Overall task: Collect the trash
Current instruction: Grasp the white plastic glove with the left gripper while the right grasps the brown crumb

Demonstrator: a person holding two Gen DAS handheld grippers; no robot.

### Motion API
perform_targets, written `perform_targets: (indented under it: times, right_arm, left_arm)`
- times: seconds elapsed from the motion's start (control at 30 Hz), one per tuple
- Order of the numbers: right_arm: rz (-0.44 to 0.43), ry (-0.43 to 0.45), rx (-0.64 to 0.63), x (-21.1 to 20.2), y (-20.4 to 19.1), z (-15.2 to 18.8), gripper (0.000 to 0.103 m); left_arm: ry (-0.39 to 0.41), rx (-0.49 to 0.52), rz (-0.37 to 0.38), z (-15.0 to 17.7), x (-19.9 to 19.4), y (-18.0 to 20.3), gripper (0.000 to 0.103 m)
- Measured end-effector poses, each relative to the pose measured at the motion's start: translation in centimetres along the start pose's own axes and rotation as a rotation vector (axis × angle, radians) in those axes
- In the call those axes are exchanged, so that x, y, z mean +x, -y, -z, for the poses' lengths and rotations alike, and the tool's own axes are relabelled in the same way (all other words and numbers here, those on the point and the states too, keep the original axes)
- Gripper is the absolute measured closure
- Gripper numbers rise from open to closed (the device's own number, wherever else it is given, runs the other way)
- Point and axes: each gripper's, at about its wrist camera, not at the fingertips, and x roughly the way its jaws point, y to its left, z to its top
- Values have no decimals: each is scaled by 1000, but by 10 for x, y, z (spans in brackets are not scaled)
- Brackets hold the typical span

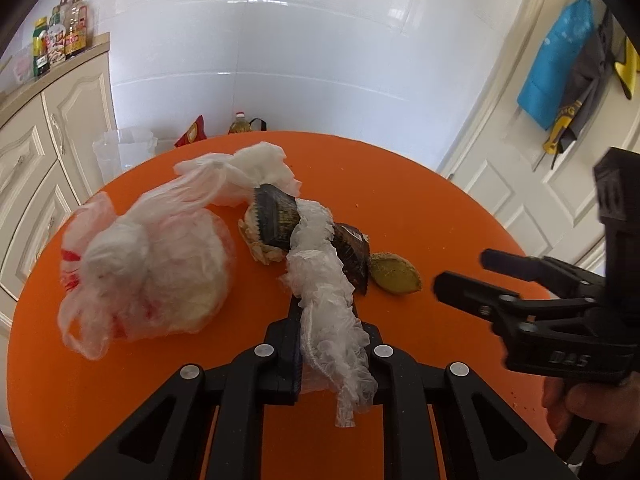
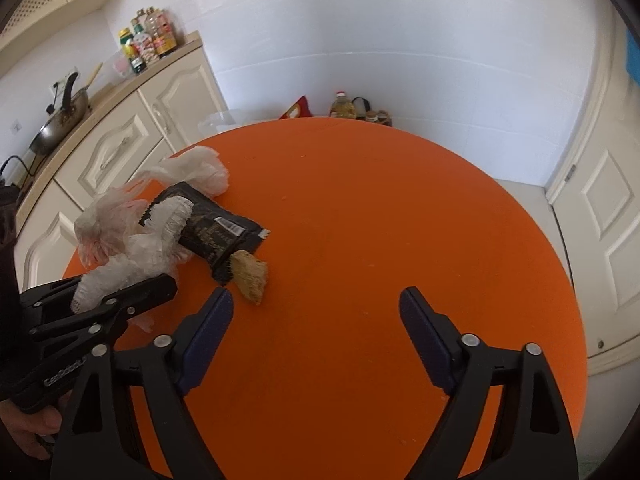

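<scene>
My left gripper (image 1: pixel 326 306) is shut on a crumpled clear plastic cover (image 1: pixel 324 292), which drapes over a black snack wrapper (image 1: pixel 276 216) on the round orange table (image 1: pixel 400 200). A piece of bread (image 1: pixel 394 274) lies just right of the wrapper. A white plastic bag (image 1: pixel 152 264) with trash sits to the left. My right gripper (image 2: pixel 316 300) is open and empty above the table, with the bread (image 2: pixel 250 276) just beyond its left finger (image 2: pixel 212 320). It also shows in the left wrist view (image 1: pixel 464 276).
Cream kitchen cabinets (image 1: pixel 52 128) stand left of the table, with bottles (image 1: pixel 60 36) on the counter. A clear bin (image 1: pixel 120 148), a red packet (image 1: pixel 192 132) and an oil bottle (image 1: pixel 240 124) are on the floor beyond the table. A white door (image 1: pixel 532 168) is at right.
</scene>
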Motion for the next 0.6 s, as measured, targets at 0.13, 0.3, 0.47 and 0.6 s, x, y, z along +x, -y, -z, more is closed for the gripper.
perform_targets:
  times: [0.13, 0.3, 0.47, 0.6]
  right_arm:
    - [-30, -13, -42, 14, -16, -4, 33]
    - [6, -23, -127, 31, -38, -5, 63]
    - [-18, -19, -118, 23, -40, 5, 82]
    - [-40, 1, -64, 1, -29, 22, 82]
  left_arm:
    - [21, -16, -5, 4, -13, -10, 91]
    - [28, -16, -6, 22, -24, -16, 91]
    - [31, -26, 4, 50, -32, -8, 91]
    - [45, -21, 18, 59, -46, -4, 91]
